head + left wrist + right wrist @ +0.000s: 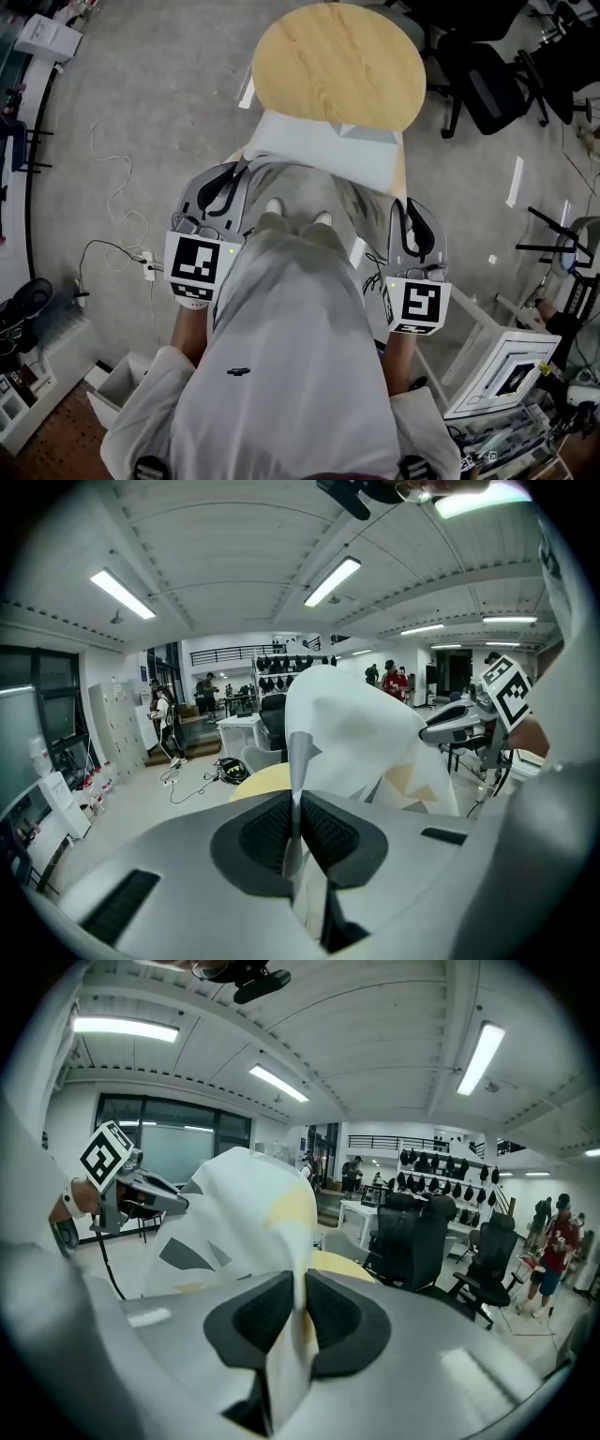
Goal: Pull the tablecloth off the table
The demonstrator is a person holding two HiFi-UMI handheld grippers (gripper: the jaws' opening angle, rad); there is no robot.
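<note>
The round wooden table [337,61] stands bare ahead of me. The white tablecloth [323,150], with grey and yellow shapes on it, hangs off the table's near edge and stretches toward me between both grippers. My left gripper [234,178] is shut on the cloth's left edge. In the left gripper view a fold of the tablecloth [347,714] runs up from the pinched left gripper [295,799]. My right gripper [405,208] is shut on the right edge. In the right gripper view the tablecloth [244,1204] rises from the closed right gripper [302,1302].
Black office chairs [487,84] stand right of the table. A power strip with a cable [145,267] lies on the floor at left. A white frame with a box [511,370] sits at lower right, a white bin [117,384] at lower left. People stand far back [164,719].
</note>
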